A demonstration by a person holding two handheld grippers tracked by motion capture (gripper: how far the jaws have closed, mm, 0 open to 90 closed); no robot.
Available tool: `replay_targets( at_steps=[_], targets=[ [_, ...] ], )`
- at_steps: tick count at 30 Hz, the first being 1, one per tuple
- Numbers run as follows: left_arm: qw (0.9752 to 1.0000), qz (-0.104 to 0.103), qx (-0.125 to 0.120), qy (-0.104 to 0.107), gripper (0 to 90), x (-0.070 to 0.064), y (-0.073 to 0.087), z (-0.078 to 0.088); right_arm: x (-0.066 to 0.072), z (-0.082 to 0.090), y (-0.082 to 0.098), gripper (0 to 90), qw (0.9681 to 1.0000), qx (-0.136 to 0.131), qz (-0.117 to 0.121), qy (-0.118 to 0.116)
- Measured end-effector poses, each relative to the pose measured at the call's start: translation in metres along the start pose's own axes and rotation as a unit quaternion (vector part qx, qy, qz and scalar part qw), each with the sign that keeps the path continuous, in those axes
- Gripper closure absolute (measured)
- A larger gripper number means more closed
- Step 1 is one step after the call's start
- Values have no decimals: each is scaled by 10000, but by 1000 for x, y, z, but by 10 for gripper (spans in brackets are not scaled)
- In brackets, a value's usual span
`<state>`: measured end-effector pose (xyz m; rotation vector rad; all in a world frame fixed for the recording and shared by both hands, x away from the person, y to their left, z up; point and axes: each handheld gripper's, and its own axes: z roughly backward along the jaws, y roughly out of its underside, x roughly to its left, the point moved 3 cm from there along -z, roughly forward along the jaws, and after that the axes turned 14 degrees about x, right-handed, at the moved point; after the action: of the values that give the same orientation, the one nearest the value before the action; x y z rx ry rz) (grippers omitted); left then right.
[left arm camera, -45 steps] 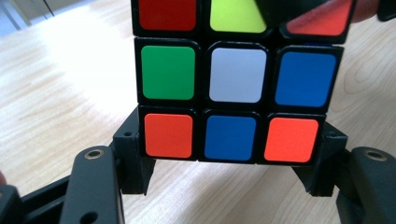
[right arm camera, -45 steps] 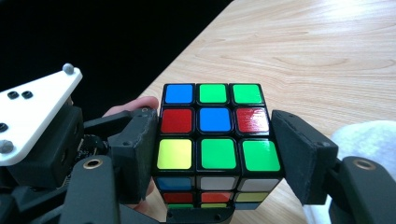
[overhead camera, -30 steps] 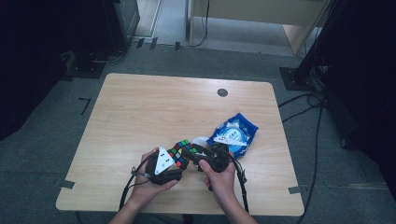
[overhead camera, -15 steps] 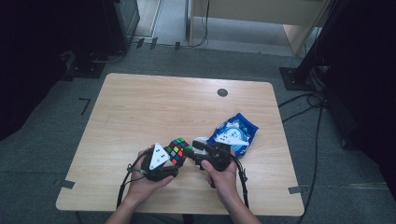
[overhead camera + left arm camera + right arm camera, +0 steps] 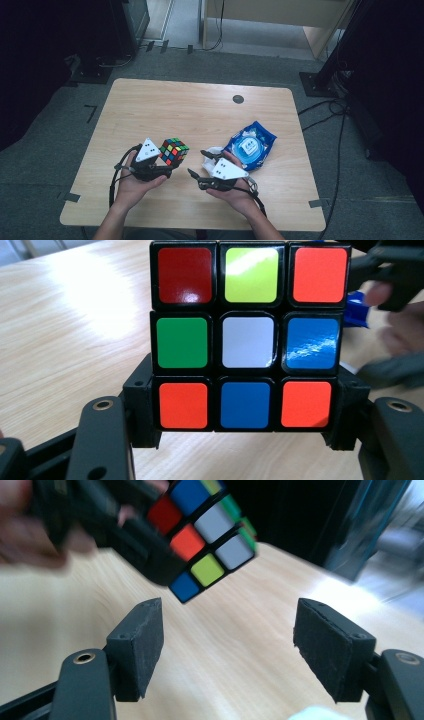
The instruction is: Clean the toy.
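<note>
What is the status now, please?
Left hand-held gripper shut on cube, lifted. Right hand-held gripper open, jaws just opened, nothing between. Blue packet beside right hand.

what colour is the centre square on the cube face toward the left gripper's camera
White, clearest in the left gripper view: the cube shows a white centre square.

1 puzzle cube [image 5: 173, 151], 1 blue packet [image 5: 250, 148], 2 tools: left tool [image 5: 167, 170], right tool [image 5: 196, 163]

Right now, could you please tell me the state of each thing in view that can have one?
Puzzle cube: scrambled, lifted off the table, clamped by its lowest layer.
Left gripper: shut on the puzzle cube.
Right gripper: open, jaws have just been opening, nothing between them.
Blue wipes pack: lying flat on the table.
</note>
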<state>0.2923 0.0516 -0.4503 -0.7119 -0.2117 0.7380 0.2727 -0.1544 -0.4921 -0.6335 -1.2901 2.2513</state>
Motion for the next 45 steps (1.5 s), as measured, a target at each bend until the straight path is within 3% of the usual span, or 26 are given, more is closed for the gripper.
replay_targets(
  at_steps=[4,8,14,17,20,24,26,29,31,33,34,37,40,45],
  targets=[
    [9997,-30,169,192,344,-5,-4,0,11,-9,3,255,9972,17,670,339],
    [9988,-69,340,355,343,-8,-5,-3,14,-9,2,245,9922,-106,1060,650],
    [9973,-132,467,560,343,-14,-8,-6,20,-12,1,239,9822,-119,1599,981],
    [9955,-180,568,731,343,-19,-9,-8,23,-13,1,296,9743,-109,1865,1256],
    [9952,-111,554,802,343,-21,-10,-8,24,-12,1,331,9692,-160,2008,1415],
    [9953,-21,345,903,340,-20,-10,-8,23,-10,0,344,9720,-181,1896,1375],
    [9960,4,200,871,337,-20,-12,-6,21,-9,-1,345,9773,-221,1657,1305],
    [9972,82,24,741,312,-21,-13,-5,16,-8,0,346,9878,-255,997,1168],
    [9965,243,-39,804,301,-21,-12,-6,13,-8,3,346,9919,-293,520,1124],
    [9958,350,24,851,287,-23,-12,-13,10,-8,6,346,9933,-336,90,1101],
    [9958,387,37,833,277,-25,-12,-15,11,-8,7,346,9931,-353,-13,1117],
    [9958,530,-35,741,256,-27,-13,-19,17,-10,7,346,9937,-361,30,1062],
    [9940,716,-168,805,266,-25,-14,-17,23,-11,4,346,9934,-406,23,1076],
    [9925,852,-334,811,294,-22,-13,-14,29,-14,3,346,9943,-381,-1,997]
  ],
)
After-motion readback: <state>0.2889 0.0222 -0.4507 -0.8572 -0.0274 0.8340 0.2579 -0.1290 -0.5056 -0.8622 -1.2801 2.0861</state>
